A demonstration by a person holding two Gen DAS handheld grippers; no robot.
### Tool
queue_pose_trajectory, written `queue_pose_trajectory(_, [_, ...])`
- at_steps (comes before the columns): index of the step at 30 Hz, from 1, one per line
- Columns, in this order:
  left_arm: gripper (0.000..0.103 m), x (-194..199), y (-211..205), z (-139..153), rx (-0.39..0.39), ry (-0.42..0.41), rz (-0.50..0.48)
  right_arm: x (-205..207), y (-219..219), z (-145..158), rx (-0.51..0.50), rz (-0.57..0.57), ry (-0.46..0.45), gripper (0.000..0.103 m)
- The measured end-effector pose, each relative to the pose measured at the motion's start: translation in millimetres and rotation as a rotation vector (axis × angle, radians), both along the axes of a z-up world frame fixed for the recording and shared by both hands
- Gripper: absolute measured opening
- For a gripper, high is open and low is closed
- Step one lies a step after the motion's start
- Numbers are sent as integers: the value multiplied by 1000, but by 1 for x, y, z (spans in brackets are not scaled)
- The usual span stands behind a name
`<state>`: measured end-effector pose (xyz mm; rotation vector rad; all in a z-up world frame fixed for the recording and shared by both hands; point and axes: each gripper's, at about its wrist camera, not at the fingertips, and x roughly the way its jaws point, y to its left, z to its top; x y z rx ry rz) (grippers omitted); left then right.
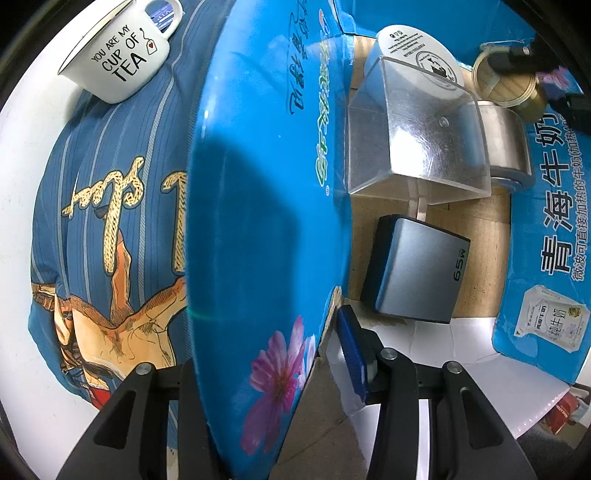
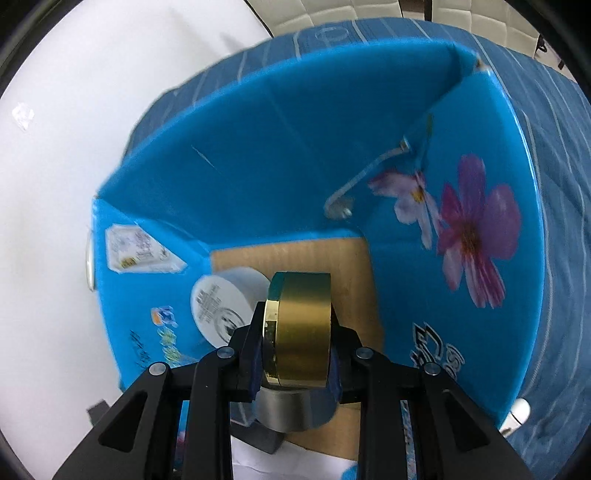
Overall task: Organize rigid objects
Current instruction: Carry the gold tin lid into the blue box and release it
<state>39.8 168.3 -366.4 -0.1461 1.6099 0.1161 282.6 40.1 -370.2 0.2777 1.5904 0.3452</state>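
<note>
Your right tool (image 2: 295, 354) is clamped on the gold tin (image 2: 301, 328) above the blue carton's (image 2: 258, 155) brown floor; your left tool (image 1: 273, 373) grips the carton's flap (image 1: 266, 184).

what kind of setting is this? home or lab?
Likely a home, perhaps a bedroom: a printed blue striped bedcover under the blue milk carton box, a "cup of tea" mug, and a quilted mattress edge behind.

White tub (image 2: 221, 306) lay partly hidden behind gold tin (image 2: 299, 328); label print blurred, unreadable. Silver can (image 2: 291, 410) below gold tin mostly covered.
</note>
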Motion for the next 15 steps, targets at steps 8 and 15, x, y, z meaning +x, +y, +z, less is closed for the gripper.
queue_pose_trajectory(8, [41, -1, -1, 1, 5, -1, 0, -13, 3, 9, 16, 20, 2, 53])
queue_pose_trajectory(15, [41, -1, -2, 2, 3, -2, 5, -33, 15, 38, -54, 78, -110, 80])
